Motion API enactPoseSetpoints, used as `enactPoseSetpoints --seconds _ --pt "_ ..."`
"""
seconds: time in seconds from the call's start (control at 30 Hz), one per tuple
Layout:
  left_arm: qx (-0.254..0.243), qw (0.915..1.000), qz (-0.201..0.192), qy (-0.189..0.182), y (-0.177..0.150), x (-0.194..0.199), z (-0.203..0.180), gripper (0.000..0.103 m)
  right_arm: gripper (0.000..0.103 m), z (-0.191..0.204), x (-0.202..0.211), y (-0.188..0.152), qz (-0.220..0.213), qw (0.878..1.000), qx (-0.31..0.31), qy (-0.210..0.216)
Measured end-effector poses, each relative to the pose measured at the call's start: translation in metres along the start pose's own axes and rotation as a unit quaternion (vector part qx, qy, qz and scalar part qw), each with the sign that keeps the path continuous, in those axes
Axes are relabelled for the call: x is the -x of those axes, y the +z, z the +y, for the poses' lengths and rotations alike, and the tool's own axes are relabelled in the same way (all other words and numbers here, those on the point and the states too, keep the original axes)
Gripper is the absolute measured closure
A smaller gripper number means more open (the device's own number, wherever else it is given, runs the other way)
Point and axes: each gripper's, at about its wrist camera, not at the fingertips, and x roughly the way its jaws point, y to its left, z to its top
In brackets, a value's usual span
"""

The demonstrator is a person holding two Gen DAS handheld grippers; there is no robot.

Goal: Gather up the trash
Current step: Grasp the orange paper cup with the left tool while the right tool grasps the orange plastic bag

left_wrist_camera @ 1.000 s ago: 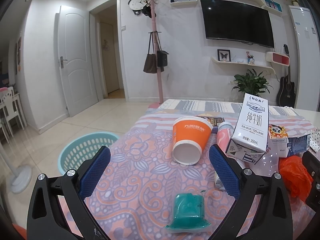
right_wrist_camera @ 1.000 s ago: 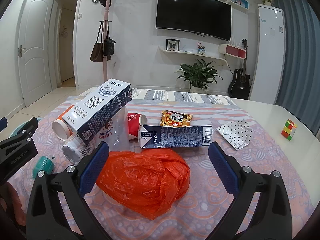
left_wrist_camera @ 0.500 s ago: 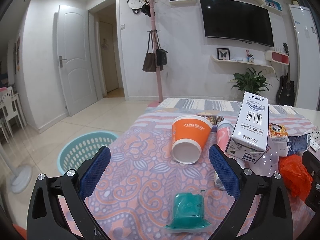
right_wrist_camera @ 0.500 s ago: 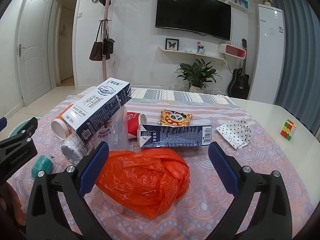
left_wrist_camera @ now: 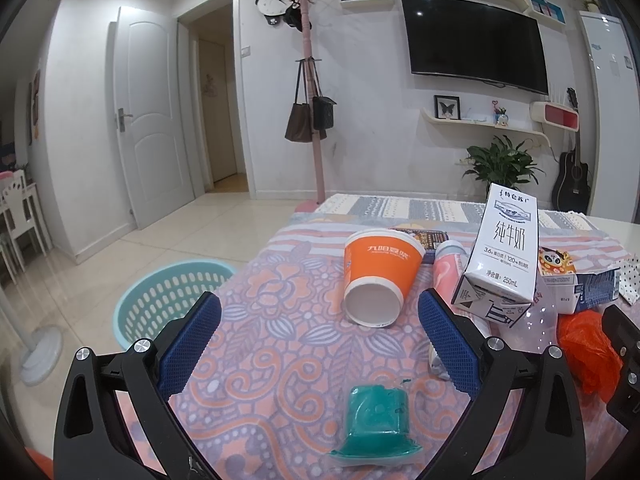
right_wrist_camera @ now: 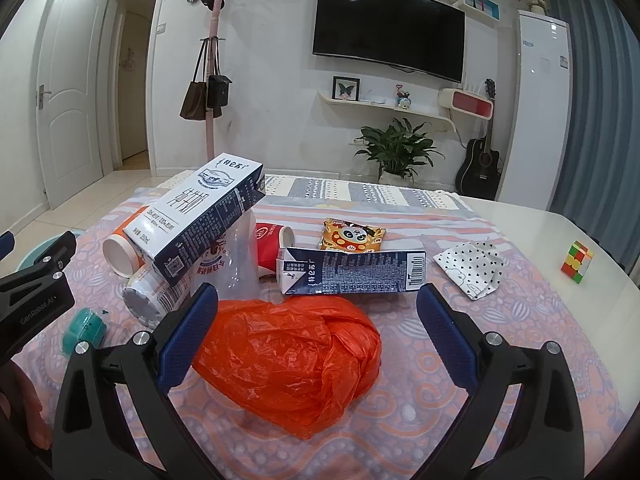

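Note:
Trash lies on a patterned tablecloth (left_wrist_camera: 280, 344). A teal plastic cup (left_wrist_camera: 376, 420) sits low between the fingers of my open left gripper (left_wrist_camera: 320, 324). Beyond it lie an orange paper cup (left_wrist_camera: 378, 280) on its side and a white milk carton (left_wrist_camera: 504, 256) leaning on other rubbish. My right gripper (right_wrist_camera: 318, 316) stands open just over a crumpled orange plastic bag (right_wrist_camera: 296, 356). Behind the bag lie a flattened blue carton (right_wrist_camera: 352, 272), a red cup (right_wrist_camera: 272, 244), a clear bottle (right_wrist_camera: 240, 264), a snack packet (right_wrist_camera: 352, 236) and the milk carton (right_wrist_camera: 200, 216).
A teal laundry basket (left_wrist_camera: 168, 296) stands on the floor left of the table. A dotted cloth (right_wrist_camera: 472, 268) and a colour cube (right_wrist_camera: 576, 266) lie at the table's right. A coat stand (left_wrist_camera: 310, 100) and a fan base (left_wrist_camera: 40, 352) are on the floor.
Both grippers have drifted very slightly; the objects sit where they were. Both stay open.

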Motion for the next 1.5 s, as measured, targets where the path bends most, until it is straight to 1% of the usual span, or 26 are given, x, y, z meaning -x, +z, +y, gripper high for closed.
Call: enactPoseSetpoints --seconds 0.13,0.2,0.27,0.3,0.33,0.37,0.4,0.43,0.5,0.6,0.63,0.67,0.73,0.77,0.83,0.93,1.0,1.07,1.17,1.23,1.3,1.37,1.4,1.43,1.47,1.5 --pt "0.002 1.0000 0.003 -0.002 -0.001 -0.002 0.001 0.007 0.008 0.001 0.000 0.000 0.000 1.000 0.000 -0.002" --pt "0.006 0.9998 0.012 -0.013 -0.001 -0.005 0.002 0.007 0.008 0.000 0.001 0.001 -0.001 1.000 -0.002 -0.005" --pt "0.022 0.9978 0.045 -0.043 0.000 -0.016 0.010 0.008 0.010 -0.003 0.000 0.002 0.002 1.000 -0.006 -0.009" --pt "0.040 0.9942 0.069 -0.071 0.003 -0.023 0.017 0.008 0.013 -0.004 -0.001 0.003 0.006 1.000 -0.008 -0.008" --pt "0.056 0.9900 0.087 -0.096 0.006 -0.030 0.023 0.008 0.019 -0.007 -0.003 0.004 0.017 1.000 -0.011 -0.005" --pt "0.075 0.9821 0.111 -0.133 0.012 -0.040 0.030 0.008 0.026 -0.011 -0.005 0.004 0.030 0.999 -0.013 -0.002" --pt "0.090 0.9739 0.130 -0.163 0.019 -0.049 0.036 0.008 0.028 -0.014 -0.005 0.004 0.034 0.999 -0.013 -0.001" --pt "0.104 0.9672 0.145 -0.181 0.027 -0.059 0.044 0.008 0.031 -0.019 -0.004 0.006 0.037 0.999 -0.008 -0.006" --pt "0.118 0.9559 0.168 -0.210 0.042 -0.079 0.052 0.008 0.031 -0.026 -0.001 0.009 0.039 0.999 0.000 -0.011" --pt "0.138 0.9206 0.238 -0.277 0.059 -0.126 0.053 0.008 0.032 -0.041 0.001 0.018 0.048 0.999 -0.004 -0.003" --pt "0.143 0.9089 0.260 -0.293 0.062 -0.143 0.050 0.009 0.032 -0.046 0.001 0.020 0.053 0.999 -0.007 0.001" --pt "0.143 0.9043 0.270 -0.298 0.063 -0.154 0.048 0.009 0.032 -0.049 0.002 0.021 0.058 0.998 -0.011 0.005" --pt "0.127 0.9045 0.282 -0.294 0.062 -0.173 0.040 0.009 0.031 -0.057 0.002 0.021 0.068 0.997 -0.023 0.012" --pt "0.119 0.9023 0.293 -0.293 0.059 -0.181 0.034 0.009 0.031 -0.060 0.000 0.021 0.077 0.996 -0.029 0.022" --pt "0.120 0.8973 0.303 -0.298 0.054 -0.192 0.028 0.011 0.031 -0.062 -0.006 0.019 0.097 0.994 -0.038 0.043" --pt "0.126 0.8933 0.316 -0.294 0.047 -0.204 0.025 0.012 0.031 -0.056 -0.020 0.014 0.131 0.988 -0.044 0.071" --pt "0.136 0.8890 0.321 -0.297 0.040 -0.207 0.025 0.011 0.031 -0.050 -0.028 0.012 0.143 0.986 -0.044 0.071" --pt "0.133 0.8864 0.331 -0.295 0.036 -0.212 0.021 0.012 0.031 -0.046 -0.037 0.011 0.152 0.986 -0.039 0.060" --pt "0.105 0.8897 0.332 -0.295 0.033 -0.213 0.012 0.013 0.031 -0.048 -0.050 0.009 0.168 0.983 -0.046 0.056" --pt "0.098 0.8927 0.329 -0.292 0.033 -0.213 0.010 0.014 0.031 -0.048 -0.059 0.007 0.179 0.981 -0.051 0.051" --pt "0.101 0.8935 0.327 -0.290 0.033 -0.214 0.011 0.019 0.031 -0.047 -0.066 0.005 0.190 0.978 -0.056 0.060" --pt "0.104 0.8932 0.328 -0.290 0.033 -0.215 0.011 0.030 0.031 -0.047 -0.072 0.003 0.198 0.976 -0.059 0.065" --pt "0.104 0.8941 0.327 -0.288 0.033 -0.215 0.012 0.032 0.031 -0.045 -0.075 0.002 0.204 0.975 -0.059 0.066" --pt "0.107 0.8904 0.328 -0.297 0.032 -0.214 0.013 0.041 0.030 -0.045 -0.077 0.001 0.207 0.974 -0.059 0.067" --pt "0.114 0.8843 0.334 -0.306 0.031 -0.214 0.012 0.042 0.028 -0.044 -0.078 0.000 0.209 0.974 -0.062 0.068" --pt "0.114 0.8866 0.330 -0.303 0.030 -0.213 0.011 0.042 0.026 -0.045 -0.079 -0.001 0.209 0.973 -0.065 0.067"
